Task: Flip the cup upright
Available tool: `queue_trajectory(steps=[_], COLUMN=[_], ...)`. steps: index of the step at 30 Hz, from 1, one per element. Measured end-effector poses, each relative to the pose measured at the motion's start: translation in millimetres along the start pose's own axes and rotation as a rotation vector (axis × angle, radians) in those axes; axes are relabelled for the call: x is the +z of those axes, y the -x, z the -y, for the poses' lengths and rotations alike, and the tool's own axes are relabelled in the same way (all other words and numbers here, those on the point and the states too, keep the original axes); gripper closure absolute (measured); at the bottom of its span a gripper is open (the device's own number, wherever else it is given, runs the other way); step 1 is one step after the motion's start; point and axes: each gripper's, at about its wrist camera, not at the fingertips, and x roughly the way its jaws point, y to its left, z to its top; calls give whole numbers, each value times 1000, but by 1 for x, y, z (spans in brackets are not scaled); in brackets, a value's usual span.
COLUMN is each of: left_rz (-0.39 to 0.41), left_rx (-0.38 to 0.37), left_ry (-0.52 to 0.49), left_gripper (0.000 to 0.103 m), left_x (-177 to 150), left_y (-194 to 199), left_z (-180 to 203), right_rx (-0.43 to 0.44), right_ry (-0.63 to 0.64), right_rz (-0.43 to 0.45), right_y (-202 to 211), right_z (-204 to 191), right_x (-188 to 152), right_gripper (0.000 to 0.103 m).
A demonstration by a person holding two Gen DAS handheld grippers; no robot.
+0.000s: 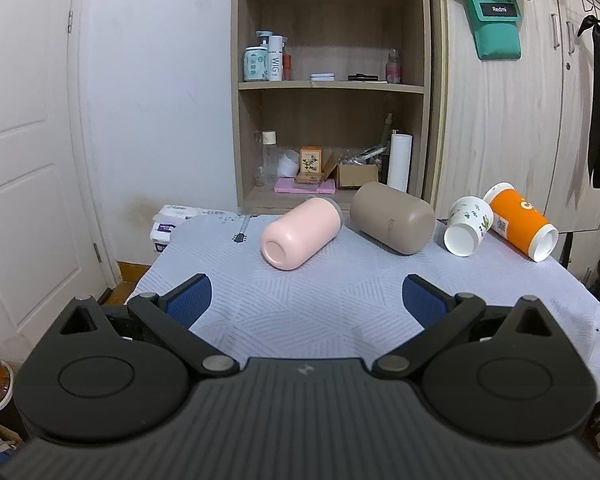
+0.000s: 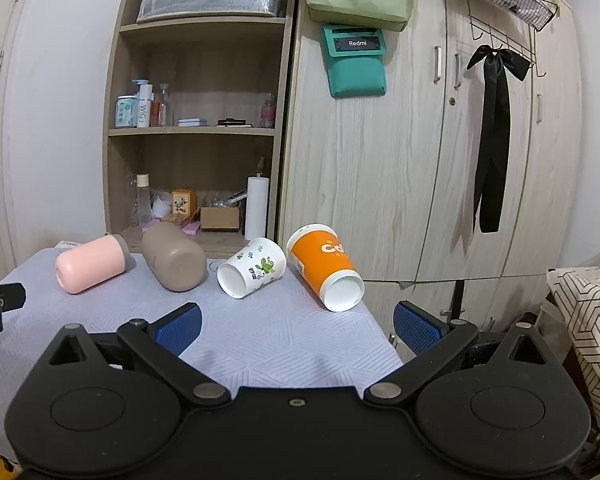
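- Four cups lie on their sides on the cloth: pink, tan, white, orange.
- Left gripper and right gripper: both spread wide, empty, short of the cups.
- Risk: round bodies could roll when nudged; orange, near the edge, might drop.

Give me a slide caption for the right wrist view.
Open right gripper faces four cups on their sides: pink tumbler, taupe tumbler, white floral paper cup, orange paper cup.

Left tongs and right tongs, black bodies, blue ribbed pads, silver pivot screws
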Motion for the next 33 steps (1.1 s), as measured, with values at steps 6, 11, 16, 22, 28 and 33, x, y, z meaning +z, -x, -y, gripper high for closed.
queue_trajectory(steps=[6,11,16,22,28,33], left_rz=[7,8,21,10,-1,-23], left_rx=[-5,-17,-22,-19,-23,-55], left_ry=[9,12,47,48,44,47], left_gripper=[0,0,0,0,0,0], left_x=[-1,-2,0,-1,0,13], left_y=[2,3,5,3,-1,-7], left_z=[-2,0,-5,-6,-3,4], right_rx=[-5,-7,-8,-7,-1,2], right_ry=[4,8,14,13,14,58], right_rz=[-7,-10,-12,-19,-32,-22], right_y=[-1,-1,-1,-3,-8,-12], right_z=[-1,-1,-1,-1,0,2], right_x=[0,0,0,0,-1,5], right_gripper=[0,0,0,0,0,0])
